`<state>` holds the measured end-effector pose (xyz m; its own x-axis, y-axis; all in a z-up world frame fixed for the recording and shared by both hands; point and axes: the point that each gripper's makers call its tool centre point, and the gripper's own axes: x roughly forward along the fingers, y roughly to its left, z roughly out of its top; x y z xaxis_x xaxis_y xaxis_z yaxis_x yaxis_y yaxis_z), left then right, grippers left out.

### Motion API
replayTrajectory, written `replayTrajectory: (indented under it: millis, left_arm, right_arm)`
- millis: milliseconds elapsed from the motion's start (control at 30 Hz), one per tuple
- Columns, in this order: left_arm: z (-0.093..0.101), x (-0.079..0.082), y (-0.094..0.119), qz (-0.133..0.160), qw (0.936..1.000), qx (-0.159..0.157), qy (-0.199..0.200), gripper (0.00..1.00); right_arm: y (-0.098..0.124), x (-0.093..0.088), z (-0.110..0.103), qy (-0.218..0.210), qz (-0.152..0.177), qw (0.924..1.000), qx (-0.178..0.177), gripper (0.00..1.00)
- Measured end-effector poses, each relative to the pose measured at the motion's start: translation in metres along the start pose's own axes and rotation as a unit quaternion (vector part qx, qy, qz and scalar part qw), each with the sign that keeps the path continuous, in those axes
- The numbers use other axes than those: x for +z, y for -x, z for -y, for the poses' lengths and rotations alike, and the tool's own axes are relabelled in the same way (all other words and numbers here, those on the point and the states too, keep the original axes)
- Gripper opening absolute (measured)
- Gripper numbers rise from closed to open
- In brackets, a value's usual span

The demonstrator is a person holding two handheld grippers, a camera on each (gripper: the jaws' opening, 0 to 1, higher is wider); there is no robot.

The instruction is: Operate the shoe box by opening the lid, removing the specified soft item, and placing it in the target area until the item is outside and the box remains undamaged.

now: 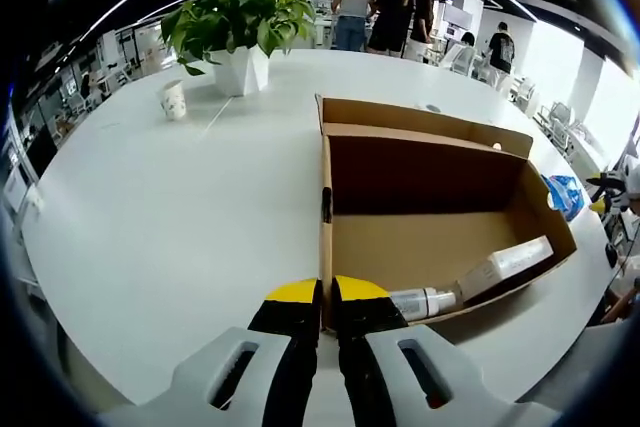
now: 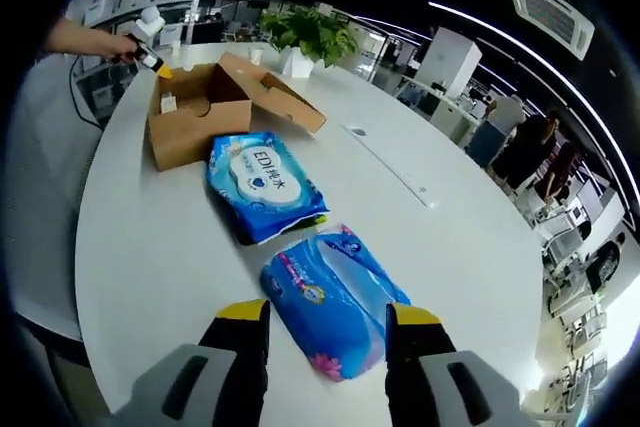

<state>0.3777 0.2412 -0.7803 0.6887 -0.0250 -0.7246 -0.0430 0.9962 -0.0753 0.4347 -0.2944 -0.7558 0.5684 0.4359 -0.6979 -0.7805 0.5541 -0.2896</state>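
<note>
The open cardboard shoe box (image 1: 430, 217) lies on the white table (image 1: 180, 217). The left gripper (image 1: 327, 297) pinches its near wall. The right gripper (image 2: 326, 322), jaws spread, straddles a blue soft pack (image 2: 335, 302) outside the box; a wipes pack (image 2: 262, 182) lies beyond, with clear tabletop around.

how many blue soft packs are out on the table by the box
2. The wet wipes pack lies beside the open cardboard box. The tissue pack lies nearer, between the open right tongs. Others may be hidden inside the box.
</note>
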Motion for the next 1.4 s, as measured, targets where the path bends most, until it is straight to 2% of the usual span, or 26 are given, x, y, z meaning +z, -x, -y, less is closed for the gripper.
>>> replayTrajectory:
  millis: [667,867,1400]
  left_arm:
    - [0.000,0.000,0.001,-0.001,0.9999,0.003,-0.012,0.02]
    - [-0.001,0.000,0.000,-0.001,0.9999,0.003,-0.011,0.02]
    - [0.001,0.000,-0.001,-0.001,0.9999,0.003,-0.012,0.02]
  right_arm:
    - [-0.019,0.065,-0.044,0.035,0.045,0.9969,0.055,0.44]
    - [-0.035,0.071,-0.046,0.039,0.057,0.9949,0.073,0.44]
    - [-0.043,0.105,-0.073,0.047,0.081,0.9897,0.108,0.43]
